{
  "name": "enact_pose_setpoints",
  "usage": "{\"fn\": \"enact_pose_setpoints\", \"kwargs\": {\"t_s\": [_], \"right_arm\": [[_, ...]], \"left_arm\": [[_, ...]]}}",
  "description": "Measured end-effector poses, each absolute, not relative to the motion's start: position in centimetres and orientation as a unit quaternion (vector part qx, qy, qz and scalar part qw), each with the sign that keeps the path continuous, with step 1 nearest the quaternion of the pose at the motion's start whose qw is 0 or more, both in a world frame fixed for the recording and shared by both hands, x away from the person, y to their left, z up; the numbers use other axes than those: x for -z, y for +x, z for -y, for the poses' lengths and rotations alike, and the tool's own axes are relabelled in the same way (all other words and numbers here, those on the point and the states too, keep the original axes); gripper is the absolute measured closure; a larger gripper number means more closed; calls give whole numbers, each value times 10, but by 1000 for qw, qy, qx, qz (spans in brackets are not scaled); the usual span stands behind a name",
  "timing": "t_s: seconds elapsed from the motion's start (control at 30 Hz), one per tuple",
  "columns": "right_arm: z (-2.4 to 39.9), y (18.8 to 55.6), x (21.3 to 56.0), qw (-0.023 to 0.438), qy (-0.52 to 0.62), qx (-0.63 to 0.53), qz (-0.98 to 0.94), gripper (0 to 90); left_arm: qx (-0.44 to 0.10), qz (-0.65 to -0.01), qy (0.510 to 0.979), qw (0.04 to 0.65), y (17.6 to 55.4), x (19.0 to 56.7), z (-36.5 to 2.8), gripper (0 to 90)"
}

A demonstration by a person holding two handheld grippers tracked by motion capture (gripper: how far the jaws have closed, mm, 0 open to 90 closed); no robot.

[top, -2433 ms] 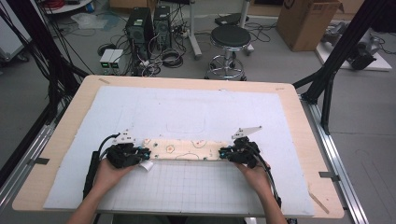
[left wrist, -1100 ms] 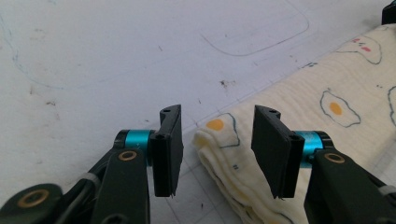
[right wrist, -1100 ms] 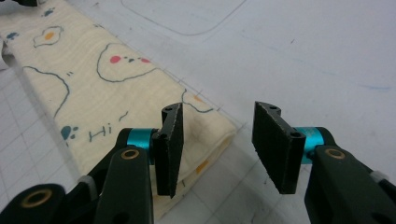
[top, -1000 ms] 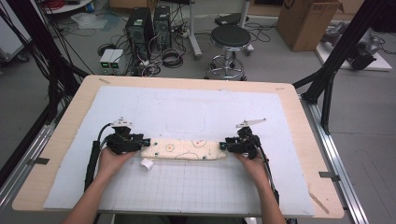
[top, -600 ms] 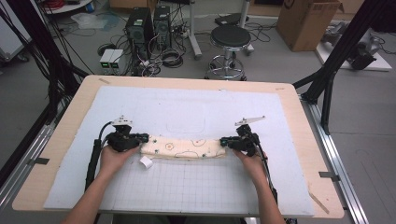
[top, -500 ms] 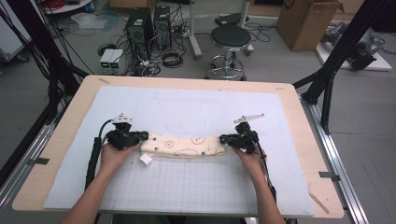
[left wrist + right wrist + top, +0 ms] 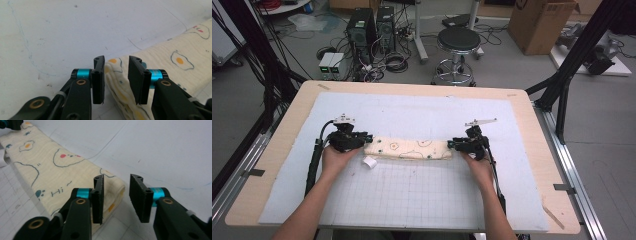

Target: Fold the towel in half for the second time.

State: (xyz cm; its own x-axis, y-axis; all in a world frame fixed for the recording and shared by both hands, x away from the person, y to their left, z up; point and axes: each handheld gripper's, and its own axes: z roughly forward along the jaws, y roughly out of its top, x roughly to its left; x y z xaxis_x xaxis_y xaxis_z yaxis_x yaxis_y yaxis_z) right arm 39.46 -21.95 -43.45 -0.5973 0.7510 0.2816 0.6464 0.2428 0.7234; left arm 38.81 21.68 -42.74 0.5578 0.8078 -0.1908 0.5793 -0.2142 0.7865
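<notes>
The folded cloth (image 7: 408, 148) lies between the 2 grippers, left gripper (image 7: 116, 75) and right gripper (image 7: 116, 195), whose half-open jaws have just been opening, pads off its ends.

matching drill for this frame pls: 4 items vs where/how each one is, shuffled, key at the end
1. left gripper
2. right gripper
3. folded cloth
4. white tag

A. lies flat between the two grippers
B. jaws apart at the cloth's right end, just opened
C. on the mat by the cloth's near edge, towards its left end
D. jaws apart, astride the cloth's left end, just opened

Pairs: 1-D, 2-B, 3-A, 4-C
</notes>
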Motion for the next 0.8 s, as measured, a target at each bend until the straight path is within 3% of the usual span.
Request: {"fn": "enact_pose_setpoints", "kwargs": {"t_s": [0.37, 0.8], "right_arm": [[220, 376, 416, 78, 422, -442, -787, 518], [216, 370, 417, 84, 412, -442, -792, 456]], "left_arm": [[-139, -431, 769, 452, 366, 417, -223, 584], [-143, -419, 766, 466, 356, 419, -228, 591]]}}
